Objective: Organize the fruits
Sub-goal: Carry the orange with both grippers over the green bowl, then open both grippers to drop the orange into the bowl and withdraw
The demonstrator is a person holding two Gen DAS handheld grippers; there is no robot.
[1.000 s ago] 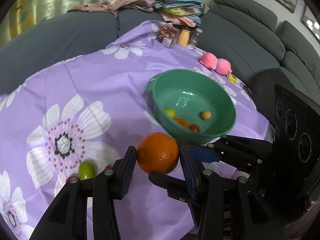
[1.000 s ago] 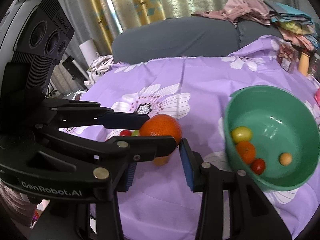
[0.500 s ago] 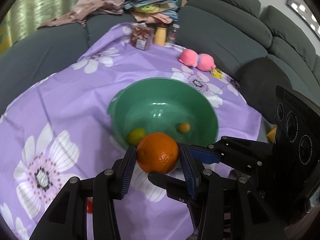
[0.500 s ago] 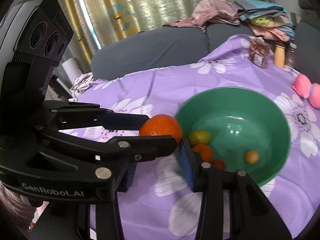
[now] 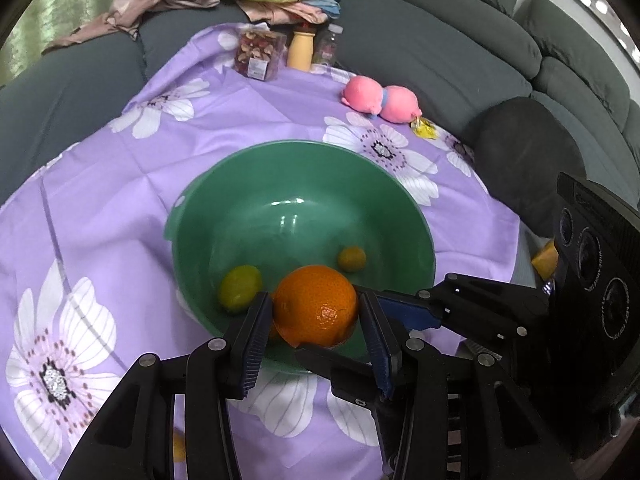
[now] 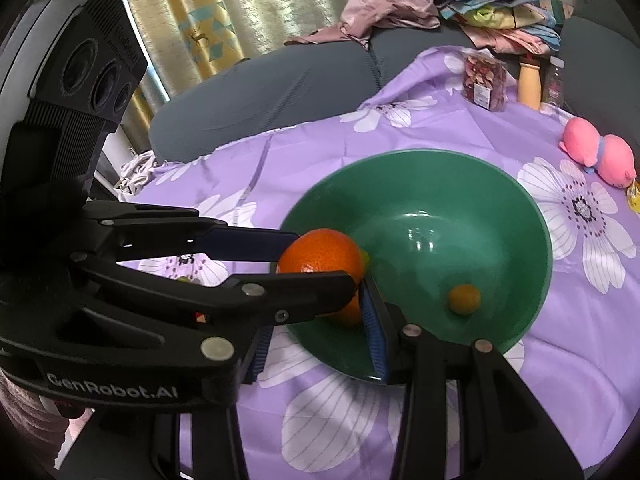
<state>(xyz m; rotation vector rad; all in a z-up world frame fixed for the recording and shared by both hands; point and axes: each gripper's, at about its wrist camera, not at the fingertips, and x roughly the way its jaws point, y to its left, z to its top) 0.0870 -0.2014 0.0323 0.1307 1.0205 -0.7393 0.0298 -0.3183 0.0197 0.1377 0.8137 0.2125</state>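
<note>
My left gripper (image 5: pixel 316 316) is shut on a large orange (image 5: pixel 316 305) and holds it above the near rim of a green bowl (image 5: pixel 304 152). In the bowl lie a yellow-green fruit (image 5: pixel 239 293) and a small orange fruit (image 5: pixel 351 258). In the right wrist view the left gripper (image 6: pixel 320 258) crosses from the left with the orange (image 6: pixel 320 250) over the bowl (image 6: pixel 532 216). My right gripper (image 6: pixel 320 336) is open and empty just behind it, by the bowl's near rim. The small orange fruit (image 6: pixel 463 298) shows there too.
The bowl stands on a purple flowered cloth (image 5: pixel 100 184). At the back are a snack box (image 5: pixel 258 54), a tan bottle (image 5: pixel 302 46) and a pink plush toy (image 5: pixel 380 98). A grey sofa (image 5: pixel 460 52) with piled clothes surrounds the table.
My left gripper has carried the orange from beside the bowl to above its near rim. The right gripper followed alongside and stayed open.
</note>
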